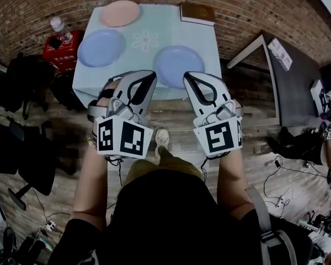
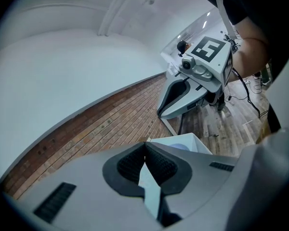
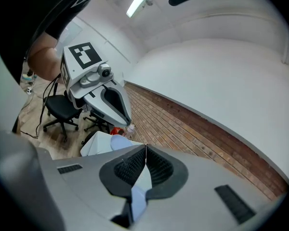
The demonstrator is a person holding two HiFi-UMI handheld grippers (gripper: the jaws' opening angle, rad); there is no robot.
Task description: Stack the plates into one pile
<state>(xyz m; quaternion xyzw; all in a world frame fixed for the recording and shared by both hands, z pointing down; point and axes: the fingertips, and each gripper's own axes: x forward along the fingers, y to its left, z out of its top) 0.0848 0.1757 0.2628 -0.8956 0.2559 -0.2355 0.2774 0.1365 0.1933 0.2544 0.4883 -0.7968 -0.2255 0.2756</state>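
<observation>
Plates: three in all. One pink plate (image 1: pixel 120 13); two blue, left blue plate (image 1: pixel 101 47) and right blue plate (image 1: pixel 178 65).
Desk (image 1: pixel 171 26): one.
Tools: two, left tool (image 1: pixel 139 75) and right tool (image 1: pixel 196 76).
Brown box (image 1: pixel 197 12) on desk: one.
Bottle (image 1: pixel 59 26): one.
Red crate (image 1: pixel 59 53): one.

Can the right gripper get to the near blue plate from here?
Probably yes: the right gripper hangs right by the near blue plate with nothing between; its shut jaws must open first.
</observation>
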